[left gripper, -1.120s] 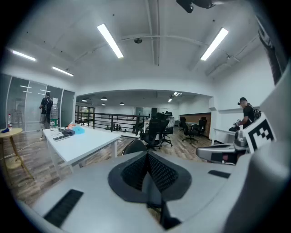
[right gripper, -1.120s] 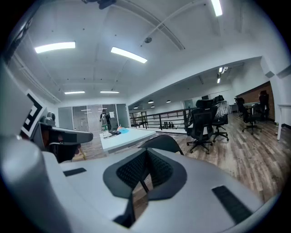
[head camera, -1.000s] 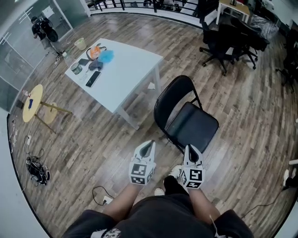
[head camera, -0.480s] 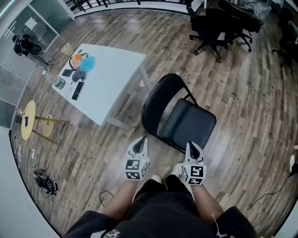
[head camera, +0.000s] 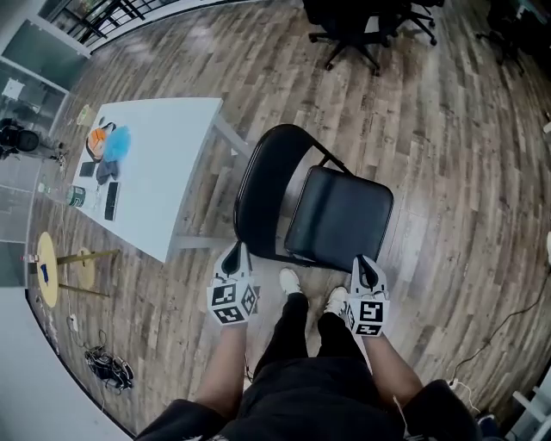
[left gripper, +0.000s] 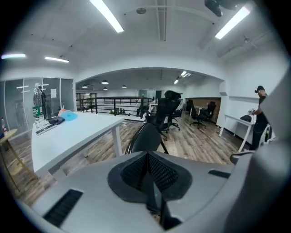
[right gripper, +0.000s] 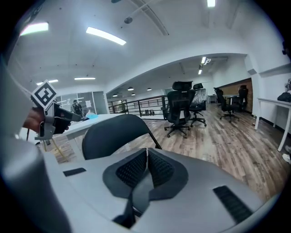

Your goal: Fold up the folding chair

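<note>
A black folding chair [head camera: 337, 217] stands unfolded on the wood floor, its seat level and its curved backrest [head camera: 258, 189] on the left side. My left gripper [head camera: 232, 256] hovers just in front of the backrest's near edge, shut and empty. My right gripper [head camera: 363, 263] is by the seat's near right corner, also shut with nothing in it. Neither touches the chair. In the left gripper view the backrest [left gripper: 145, 139] rises just beyond the closed jaws. The right gripper view shows the backrest [right gripper: 113, 132] ahead and left.
A white table [head camera: 164, 172] with small items on it stands left of the chair, one leg close to the backrest. Black office chairs [head camera: 353, 21] are farther back. A yellow round stool [head camera: 47, 267] and a cable bundle [head camera: 108, 370] lie at the left. My feet [head camera: 291, 280] are near the chair.
Both grippers have dropped lower and spread apart, the left toward the backrest, the right toward the seat corner. The chair now sits closer and more centred below me.
</note>
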Available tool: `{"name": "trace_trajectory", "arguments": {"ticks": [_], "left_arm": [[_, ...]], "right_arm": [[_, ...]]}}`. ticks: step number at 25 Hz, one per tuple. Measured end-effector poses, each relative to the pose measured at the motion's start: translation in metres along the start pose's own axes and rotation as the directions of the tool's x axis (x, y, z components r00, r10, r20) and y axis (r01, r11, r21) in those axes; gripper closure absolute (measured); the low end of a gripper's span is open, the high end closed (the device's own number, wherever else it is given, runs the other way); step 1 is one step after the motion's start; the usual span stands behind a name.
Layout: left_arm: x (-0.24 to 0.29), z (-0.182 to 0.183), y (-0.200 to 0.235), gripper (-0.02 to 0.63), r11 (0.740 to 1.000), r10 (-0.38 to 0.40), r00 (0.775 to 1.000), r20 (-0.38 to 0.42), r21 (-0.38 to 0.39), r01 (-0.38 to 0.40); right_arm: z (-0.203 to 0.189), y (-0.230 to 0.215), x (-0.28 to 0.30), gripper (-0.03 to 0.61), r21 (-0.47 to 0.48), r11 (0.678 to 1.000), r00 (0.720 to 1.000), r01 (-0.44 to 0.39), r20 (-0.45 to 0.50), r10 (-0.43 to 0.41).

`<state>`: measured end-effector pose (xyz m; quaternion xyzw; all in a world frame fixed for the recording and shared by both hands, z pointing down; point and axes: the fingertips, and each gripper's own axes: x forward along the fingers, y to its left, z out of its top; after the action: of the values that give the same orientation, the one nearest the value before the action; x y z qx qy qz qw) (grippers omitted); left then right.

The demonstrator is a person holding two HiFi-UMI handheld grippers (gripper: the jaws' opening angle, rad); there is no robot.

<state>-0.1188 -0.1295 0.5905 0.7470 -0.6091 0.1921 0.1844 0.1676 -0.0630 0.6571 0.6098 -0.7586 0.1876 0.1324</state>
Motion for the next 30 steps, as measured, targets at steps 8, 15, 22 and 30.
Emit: {"name": "trace_trajectory", "arguments": {"ticks": [8, 15, 22, 30], "left_arm": [[0.077, -0.021, 0.029, 0.359, 0.996, -0.027, 0.993, -0.116, 0.087, 0.038], [0.135, -0.032, 0.022, 0.288, 0.985, -0.12, 0.981, -0.153, 0.105, 0.137], [0.172, -0.052, 0.015, 0.284, 0.968, -0.177, 0.96, -0.218, 0.137, 0.21], [0.18, -0.07, 0.009, 0.319, 0.96, -0.226, 0.934, -0.277, 0.102, 0.262]], "right_arm": [[-0.095, -0.057, 0.056, 0.387, 0.272, 0.959, 0.992, 0.078, -0.119, -0.047], [-0.238, -0.114, 0.091, 0.306, 0.449, 0.866, 0.941, 0.221, -0.33, -0.069], [-0.346, -0.142, 0.122, 0.245, 0.64, 0.741, 0.93, 0.203, -0.362, 0.058], [-0.393, -0.144, 0.148, 0.207, 0.767, 0.639, 0.911, 0.059, -0.303, 0.28]]}}
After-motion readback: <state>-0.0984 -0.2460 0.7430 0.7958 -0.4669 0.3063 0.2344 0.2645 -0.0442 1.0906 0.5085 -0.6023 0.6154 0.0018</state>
